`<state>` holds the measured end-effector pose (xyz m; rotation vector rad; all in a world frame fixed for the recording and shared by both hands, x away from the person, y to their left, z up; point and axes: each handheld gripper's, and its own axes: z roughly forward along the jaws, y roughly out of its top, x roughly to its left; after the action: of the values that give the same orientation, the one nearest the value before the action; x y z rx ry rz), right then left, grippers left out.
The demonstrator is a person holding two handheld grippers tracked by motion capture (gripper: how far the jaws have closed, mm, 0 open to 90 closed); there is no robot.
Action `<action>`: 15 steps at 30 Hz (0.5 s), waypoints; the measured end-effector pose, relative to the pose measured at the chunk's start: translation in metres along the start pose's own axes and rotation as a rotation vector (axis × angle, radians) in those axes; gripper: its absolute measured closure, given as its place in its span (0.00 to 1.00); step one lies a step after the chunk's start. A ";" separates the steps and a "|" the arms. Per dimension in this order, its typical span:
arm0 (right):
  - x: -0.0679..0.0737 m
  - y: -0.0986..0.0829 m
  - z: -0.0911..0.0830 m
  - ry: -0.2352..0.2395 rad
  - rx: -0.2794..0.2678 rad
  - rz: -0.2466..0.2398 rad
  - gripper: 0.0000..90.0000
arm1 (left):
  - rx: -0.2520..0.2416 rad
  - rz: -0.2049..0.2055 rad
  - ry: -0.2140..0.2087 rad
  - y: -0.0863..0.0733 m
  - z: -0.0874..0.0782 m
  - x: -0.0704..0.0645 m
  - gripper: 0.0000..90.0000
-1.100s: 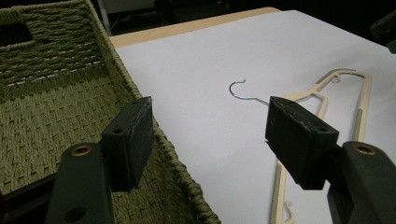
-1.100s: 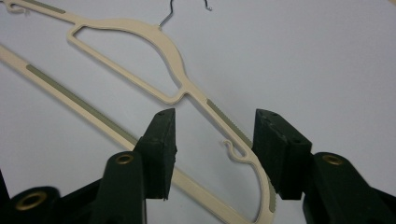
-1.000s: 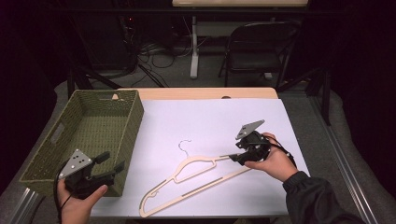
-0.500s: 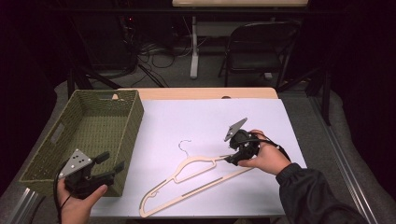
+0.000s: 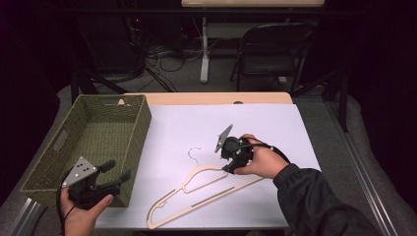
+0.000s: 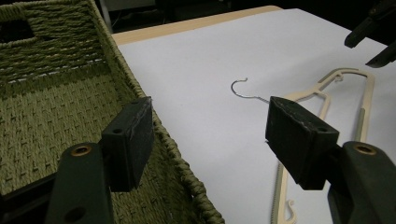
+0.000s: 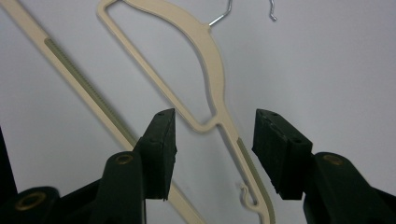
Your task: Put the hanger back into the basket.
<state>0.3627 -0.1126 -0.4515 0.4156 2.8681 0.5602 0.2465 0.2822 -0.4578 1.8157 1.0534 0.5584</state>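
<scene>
A cream clothes hanger with a thin wire hook lies flat on the white table cover. My right gripper hovers just over the hanger's right shoulder, open. In the right gripper view its jaws straddle the hanger's upper arm, apart from it. My left gripper is held open at the table's front left, beside the near corner of the green woven basket. In the left gripper view the hanger and its hook lie ahead between the jaws.
The woven basket's near wall runs close along the left gripper. A wooden table edge shows beyond the white cover. A black folding chair and cables stand on the floor behind the table.
My right gripper has moved left and down over the hanger's right shoulder. The left gripper and the hanger have stayed put.
</scene>
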 end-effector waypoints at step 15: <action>0.020 0.045 0.028 0.059 0.021 -0.103 0.58 | 0.001 0.001 0.000 -0.001 0.000 0.000 0.36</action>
<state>0.3607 -0.0572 -0.4624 0.2566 2.9335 0.5325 0.2466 0.2825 -0.4588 1.8173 1.0534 0.5587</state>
